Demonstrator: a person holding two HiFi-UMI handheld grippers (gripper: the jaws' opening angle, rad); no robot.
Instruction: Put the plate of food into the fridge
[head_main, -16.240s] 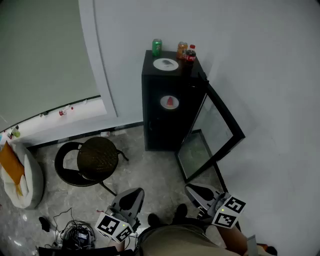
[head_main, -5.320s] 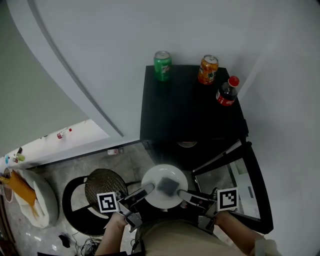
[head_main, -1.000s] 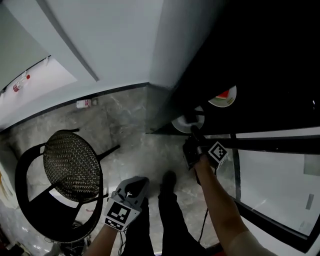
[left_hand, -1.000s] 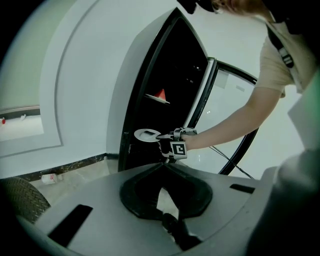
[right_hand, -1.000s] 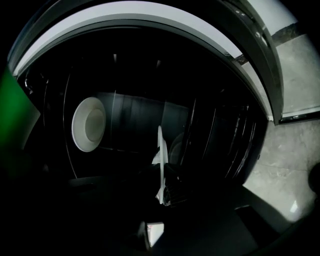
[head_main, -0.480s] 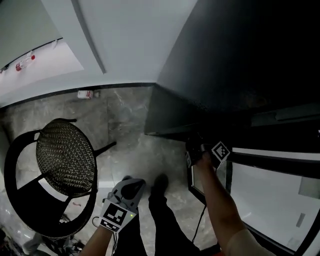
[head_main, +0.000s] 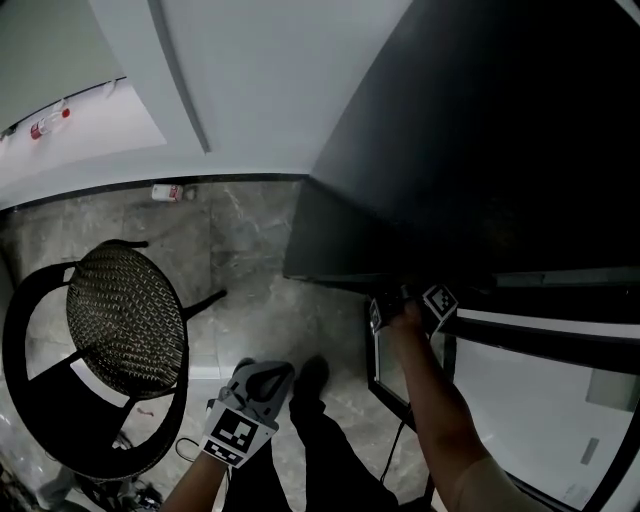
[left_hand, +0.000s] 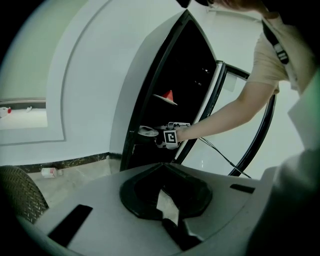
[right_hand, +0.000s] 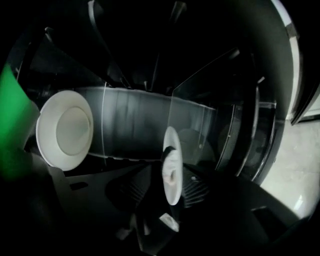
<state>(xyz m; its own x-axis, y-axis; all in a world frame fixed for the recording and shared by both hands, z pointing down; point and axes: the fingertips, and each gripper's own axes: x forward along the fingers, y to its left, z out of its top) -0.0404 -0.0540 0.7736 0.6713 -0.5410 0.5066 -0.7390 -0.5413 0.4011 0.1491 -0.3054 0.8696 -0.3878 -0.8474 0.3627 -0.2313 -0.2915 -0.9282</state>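
- The right gripper reaches into the open black fridge, under its top edge, at the end of an outstretched bare arm.
- Its jaws have just been opening and now stand partly apart. The white plate sits edge-on between them, and the pads no longer clamp its rim.
- In the left gripper view the plate lies just inside the fridge opening, on the level below the shelf that carries a small red item. The food on the plate cannot be made out.
- A second white round dish shows at the left of the right gripper view, apart from the jaws.
- The left gripper has its jaws closed together with nothing between them. It is held low beside the person's legs, well clear of the fridge, near the black mesh chair.
- The fridge's glass door stands open at the right.
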